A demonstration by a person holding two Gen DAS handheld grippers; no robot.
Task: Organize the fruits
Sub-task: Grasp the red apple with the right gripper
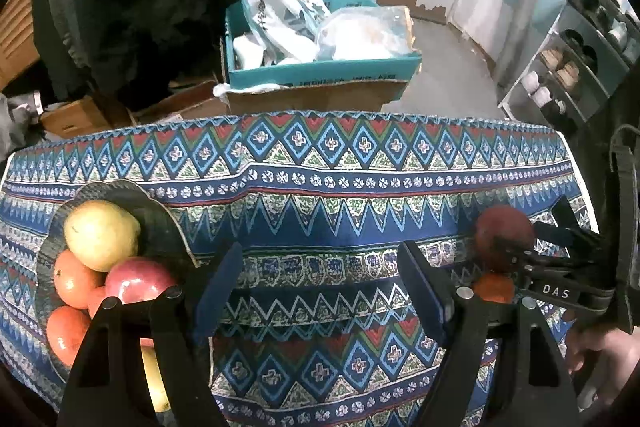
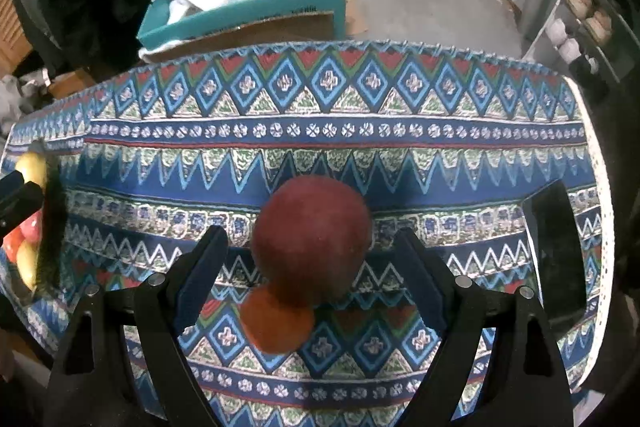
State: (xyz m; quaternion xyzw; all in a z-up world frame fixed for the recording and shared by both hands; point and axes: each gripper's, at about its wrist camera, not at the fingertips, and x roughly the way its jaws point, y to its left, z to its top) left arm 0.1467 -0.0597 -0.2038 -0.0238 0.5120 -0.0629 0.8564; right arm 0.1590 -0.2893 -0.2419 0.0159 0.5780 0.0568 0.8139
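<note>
Fruits sorted left to right: yellow pear (image 1: pixel 100 233), pink apple (image 1: pixel 138 281) and small oranges (image 1: pixel 74 279) heaped on dark round woven plate (image 1: pixel 164 223) at left. Left gripper (image 1: pixel 320 291) wide open over patterned blue cloth (image 1: pixel 320 187), holding nothing. Further right, big dark red round apple (image 2: pixel 312 239) touching little orange fruit (image 2: pixel 276 321), both loose on cloth. Right gripper (image 2: pixel 316 267) open around apple, pads not touching. Step looks like picking up. Next: lower, squeeze gently, carry left to plate.
</note>
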